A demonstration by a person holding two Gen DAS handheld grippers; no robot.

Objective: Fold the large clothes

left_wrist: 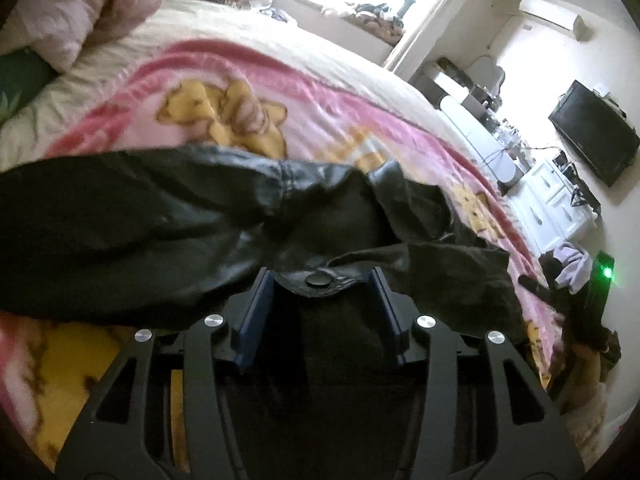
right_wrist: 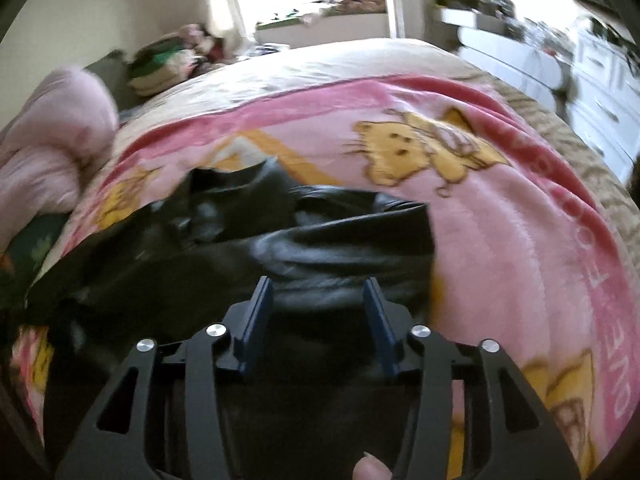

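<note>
Your right wrist view shows the only lettering: pale letters woven into the darker pink border of the pink cartoon blanket [right_wrist: 500, 248], running sideways along its right edge. You can make out "FO" higher up and what looks like "QUE" lower down; the rest is blurred or cut off. Your left wrist view holds nothing legible.

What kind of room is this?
Most likely a bedroom. A big bed with a pink cartoon blanket fills the view, a black jacket lies on it, and a white dresser stands by the wall.
</note>
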